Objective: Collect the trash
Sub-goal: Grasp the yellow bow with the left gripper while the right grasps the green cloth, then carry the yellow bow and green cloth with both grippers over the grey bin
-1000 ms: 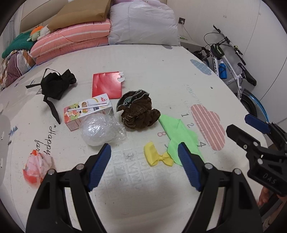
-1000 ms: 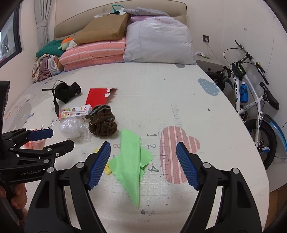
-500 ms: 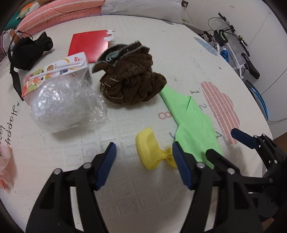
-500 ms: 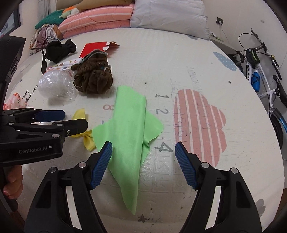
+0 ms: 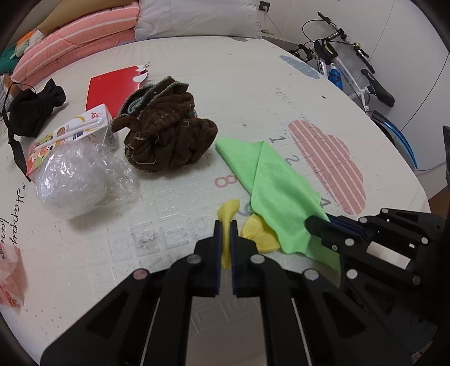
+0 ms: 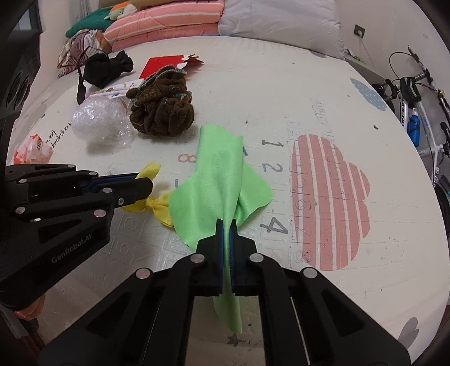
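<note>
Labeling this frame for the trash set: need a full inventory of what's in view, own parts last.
yellow bow: 1, yellow, on mat, one end pinched in left gripper
green cloth: 1, green, on mat over the printed numbers, pinched in right gripper
brown cloth: 1, brown, bunched, mid mat
plastic wrap ball: 1, clear, left of brown cloth
carton: 1, white with print, behind wrap ball
red paper: 1, red, behind carton
black pouch: 1, black, far left
orange wrapper: 1, orange, left edge
bicycle: 1, white, right of mat
bedding pile: pink, white, far end
left gripper: 1, black, shut on bow
right gripper: 1, black, shut on cloth
</note>
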Tool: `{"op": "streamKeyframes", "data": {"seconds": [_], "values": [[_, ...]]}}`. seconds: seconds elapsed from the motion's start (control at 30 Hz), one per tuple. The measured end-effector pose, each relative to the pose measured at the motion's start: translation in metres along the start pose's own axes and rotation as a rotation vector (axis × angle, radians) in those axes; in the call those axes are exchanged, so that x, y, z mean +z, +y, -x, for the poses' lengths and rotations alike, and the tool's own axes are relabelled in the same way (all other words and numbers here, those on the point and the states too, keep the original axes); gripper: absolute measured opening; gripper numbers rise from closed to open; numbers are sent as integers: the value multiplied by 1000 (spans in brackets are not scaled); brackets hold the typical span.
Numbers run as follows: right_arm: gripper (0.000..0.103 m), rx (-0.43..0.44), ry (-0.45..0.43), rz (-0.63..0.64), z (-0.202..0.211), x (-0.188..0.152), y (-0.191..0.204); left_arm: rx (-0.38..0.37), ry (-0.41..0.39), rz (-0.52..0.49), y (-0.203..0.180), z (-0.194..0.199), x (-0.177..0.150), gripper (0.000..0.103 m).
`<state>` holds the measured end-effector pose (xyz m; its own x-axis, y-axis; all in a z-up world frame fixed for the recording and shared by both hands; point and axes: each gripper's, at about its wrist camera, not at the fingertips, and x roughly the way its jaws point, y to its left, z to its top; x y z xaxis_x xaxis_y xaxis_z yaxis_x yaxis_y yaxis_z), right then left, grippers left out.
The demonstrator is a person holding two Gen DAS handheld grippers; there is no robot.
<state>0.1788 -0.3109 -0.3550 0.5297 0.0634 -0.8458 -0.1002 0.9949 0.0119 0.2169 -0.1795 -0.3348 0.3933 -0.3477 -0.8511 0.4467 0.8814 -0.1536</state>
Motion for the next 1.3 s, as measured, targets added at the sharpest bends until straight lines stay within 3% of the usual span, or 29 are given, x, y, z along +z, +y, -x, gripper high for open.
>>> {"op": "streamKeyframes", "data": {"seconds": [0.4,0.73,1.07,1.3], "values": [[2,-32,-133,-99,42,10,-34,18,-75,-13,-7,33,13,5],[2,-91,-237,-120,106,-2,-48,16,-133,-91,-62,75,14,5],[2,-182,-363,-201,202,-24,-92,-21,-198,-212,-156,127,12,5],[2,-291,-411,-324,262,-79,-163,-84,-239,-336,-238,143,16,5]]}}
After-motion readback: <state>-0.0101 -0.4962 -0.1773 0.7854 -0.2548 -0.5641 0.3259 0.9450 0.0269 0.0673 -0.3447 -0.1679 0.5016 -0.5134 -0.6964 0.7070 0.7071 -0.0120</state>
